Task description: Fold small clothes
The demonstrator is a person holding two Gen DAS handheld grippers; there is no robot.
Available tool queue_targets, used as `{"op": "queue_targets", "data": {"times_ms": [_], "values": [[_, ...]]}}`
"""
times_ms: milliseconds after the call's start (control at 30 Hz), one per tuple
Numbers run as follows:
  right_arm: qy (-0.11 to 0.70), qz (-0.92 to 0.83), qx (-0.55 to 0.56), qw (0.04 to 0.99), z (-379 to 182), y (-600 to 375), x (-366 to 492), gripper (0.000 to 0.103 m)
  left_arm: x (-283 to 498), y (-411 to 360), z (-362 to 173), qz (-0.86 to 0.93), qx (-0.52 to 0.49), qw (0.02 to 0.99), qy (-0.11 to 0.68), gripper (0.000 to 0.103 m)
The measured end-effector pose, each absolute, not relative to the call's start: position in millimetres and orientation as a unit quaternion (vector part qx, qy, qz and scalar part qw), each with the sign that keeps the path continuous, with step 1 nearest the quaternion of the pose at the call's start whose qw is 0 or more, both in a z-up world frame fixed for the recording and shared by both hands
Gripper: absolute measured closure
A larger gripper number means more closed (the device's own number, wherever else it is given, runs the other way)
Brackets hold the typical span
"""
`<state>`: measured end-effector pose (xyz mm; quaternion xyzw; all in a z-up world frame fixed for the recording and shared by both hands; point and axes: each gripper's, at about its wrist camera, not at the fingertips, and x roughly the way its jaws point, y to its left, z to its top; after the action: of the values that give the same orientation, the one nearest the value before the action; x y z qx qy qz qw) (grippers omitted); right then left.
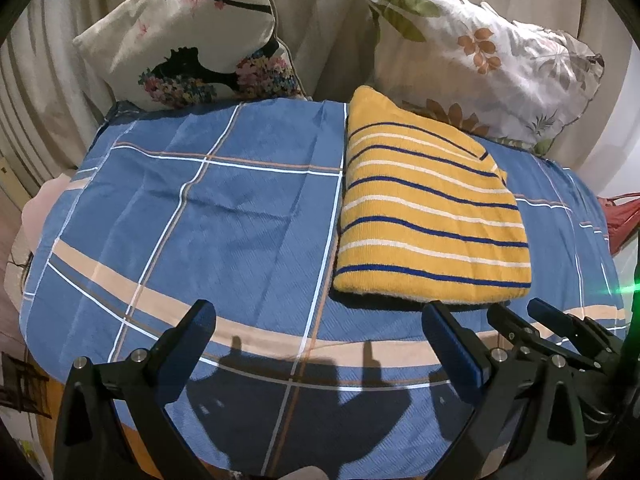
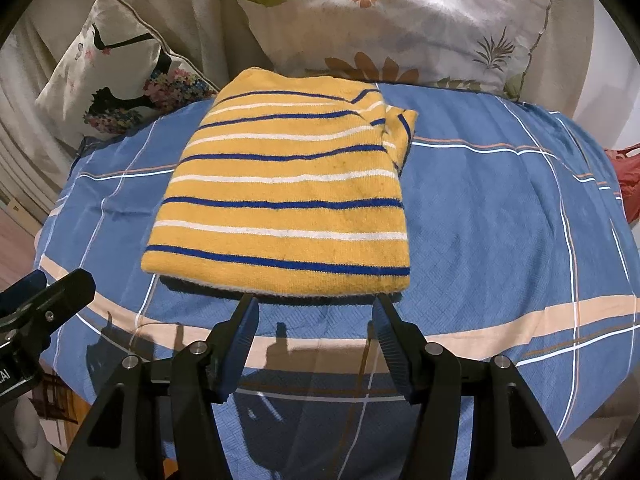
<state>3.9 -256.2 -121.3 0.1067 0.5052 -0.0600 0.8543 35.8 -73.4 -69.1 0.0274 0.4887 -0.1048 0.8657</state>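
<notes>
Nearest the left wrist camera, the left gripper (image 1: pixel 318 320) hangs over the blue plaid sheet (image 1: pixel 240 216) with its two fingers spread wide and nothing between them. At four o'clock in that view sits the right gripper (image 1: pixel 520 312), fingers also apart; in its own camera the right gripper (image 2: pixel 314 304) holds empty jaws just short of the near hem of the one yellow striped sweater (image 2: pixel 288 196).

That sweater lies folded into a rough rectangle, flat on the sheet, its long axis running from six toward twelve o'clock and its blue and white stripes crossing from nine to three. A folded sleeve or collar part, hard to tell which, pokes out at its far corner near two o'clock. From the left camera the sweater (image 1: pixel 432 216) sits at two o'clock of the left gripper.

Beyond it, two cushions lean against beige drapery (image 1: pixel 328 32): a cream printed cushion (image 1: pixel 188 36) at eleven o'clock and a white floral pillow (image 1: pixel 488 56) at one. Something red (image 2: pixel 628 184) shows at the sheet's three o'clock edge.
</notes>
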Motion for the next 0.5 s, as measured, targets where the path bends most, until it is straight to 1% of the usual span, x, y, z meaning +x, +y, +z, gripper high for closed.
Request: {"op": "queue_targets", "data": {"times_ms": [500], "values": [[0.488, -0.078, 0.1, 0.863, -111.5, -264.3, -3.9, 0.038, 31.6, -83.3, -63.7, -0.119, 0.03, 0.869, 0.479, 0.0]]}}
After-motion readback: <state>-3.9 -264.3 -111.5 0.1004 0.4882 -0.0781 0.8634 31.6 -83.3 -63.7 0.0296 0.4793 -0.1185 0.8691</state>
